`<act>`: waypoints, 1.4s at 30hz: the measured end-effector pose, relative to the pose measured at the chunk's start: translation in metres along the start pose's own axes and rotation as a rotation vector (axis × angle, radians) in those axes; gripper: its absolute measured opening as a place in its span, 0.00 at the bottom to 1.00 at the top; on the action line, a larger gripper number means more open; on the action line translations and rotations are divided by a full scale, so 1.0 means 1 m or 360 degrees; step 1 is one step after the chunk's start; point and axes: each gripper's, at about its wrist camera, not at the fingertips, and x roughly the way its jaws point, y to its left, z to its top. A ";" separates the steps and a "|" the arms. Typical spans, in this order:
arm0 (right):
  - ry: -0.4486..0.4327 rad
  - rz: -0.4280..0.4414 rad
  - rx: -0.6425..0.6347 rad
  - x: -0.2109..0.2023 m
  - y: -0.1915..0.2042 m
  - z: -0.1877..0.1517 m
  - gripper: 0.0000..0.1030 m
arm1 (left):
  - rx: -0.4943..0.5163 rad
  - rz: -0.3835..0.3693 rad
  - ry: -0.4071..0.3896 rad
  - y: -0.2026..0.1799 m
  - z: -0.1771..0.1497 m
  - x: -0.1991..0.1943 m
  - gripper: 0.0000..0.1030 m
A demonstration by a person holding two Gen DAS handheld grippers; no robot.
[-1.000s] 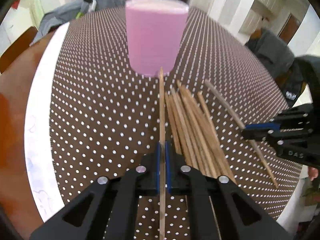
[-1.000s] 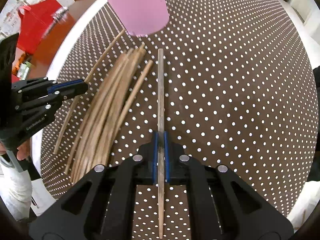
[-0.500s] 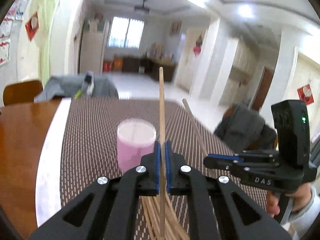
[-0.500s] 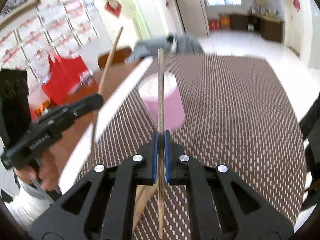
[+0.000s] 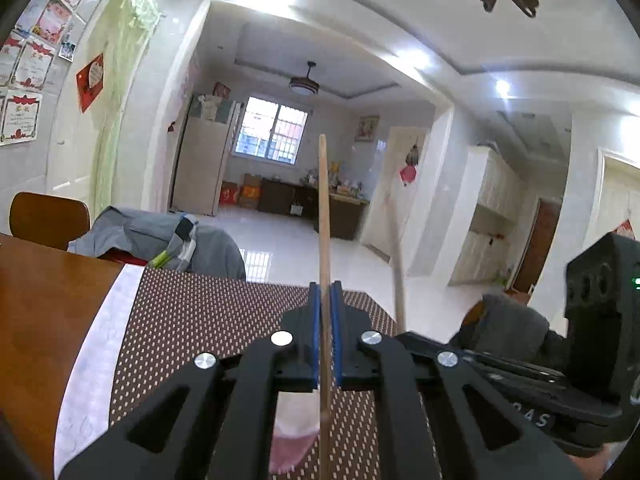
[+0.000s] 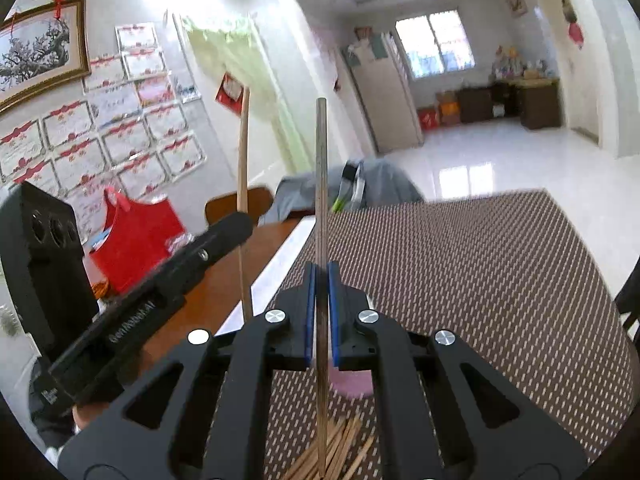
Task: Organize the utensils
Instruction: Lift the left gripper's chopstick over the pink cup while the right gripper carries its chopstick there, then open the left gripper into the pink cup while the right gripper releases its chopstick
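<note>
Both chopsticks (image 5: 325,216) (image 6: 321,184) have risen upright off the mat (slim, pale wood).

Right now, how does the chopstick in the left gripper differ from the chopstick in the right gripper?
The left chopstick looks pale tan; the right chopstick looks darker and greyer. In the right wrist view the left one tilts slightly, while the right one runs straight. Both are thin sticks, each clamped between shut blue pads and pointing up above the pink cup.
</note>
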 end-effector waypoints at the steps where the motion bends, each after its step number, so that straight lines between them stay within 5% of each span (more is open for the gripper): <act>1: -0.0047 -0.0015 -0.0009 0.001 0.001 0.003 0.06 | -0.0009 0.0003 -0.0036 0.001 0.002 0.004 0.05; 12: -0.0444 -0.0093 -0.0093 0.022 0.017 0.023 0.06 | 0.0023 0.0096 -0.0331 0.015 0.003 0.029 0.05; 17: -0.0510 -0.0116 -0.0077 0.038 0.013 0.018 0.06 | 0.0008 0.0136 -0.0304 0.027 -0.004 0.042 0.05; 34: -0.0409 -0.0167 -0.0082 0.043 0.007 -0.012 0.07 | 0.0021 0.0119 -0.0130 0.031 -0.026 0.027 0.08; 42: -0.0354 -0.0187 -0.0074 0.036 0.009 -0.026 0.07 | 0.0018 0.0199 -0.0012 0.032 -0.030 0.019 0.30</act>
